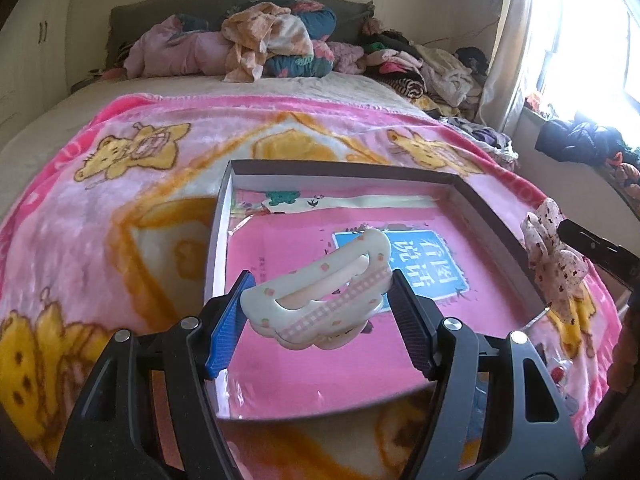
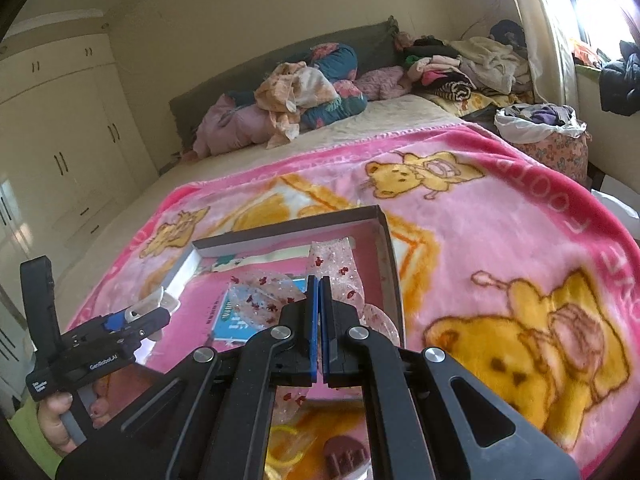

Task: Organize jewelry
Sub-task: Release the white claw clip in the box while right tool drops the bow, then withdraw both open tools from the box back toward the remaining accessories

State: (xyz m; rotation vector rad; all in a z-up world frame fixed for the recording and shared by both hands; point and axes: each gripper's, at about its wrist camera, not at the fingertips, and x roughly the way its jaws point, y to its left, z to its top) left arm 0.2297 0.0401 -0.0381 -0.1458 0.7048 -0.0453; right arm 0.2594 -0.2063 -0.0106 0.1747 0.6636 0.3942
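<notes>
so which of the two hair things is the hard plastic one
The cream hair clip in the left gripper; the one pinched in the right gripper is a soft sheer bow with red dots.

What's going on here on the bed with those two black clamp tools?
A person is sorting hair accessories into a shallow box lying on a pink bear blanket. The left gripper holds a cream hair claw clip above the box, and the right gripper is pinched shut on a sheer bow with red specks over the same box.
</notes>
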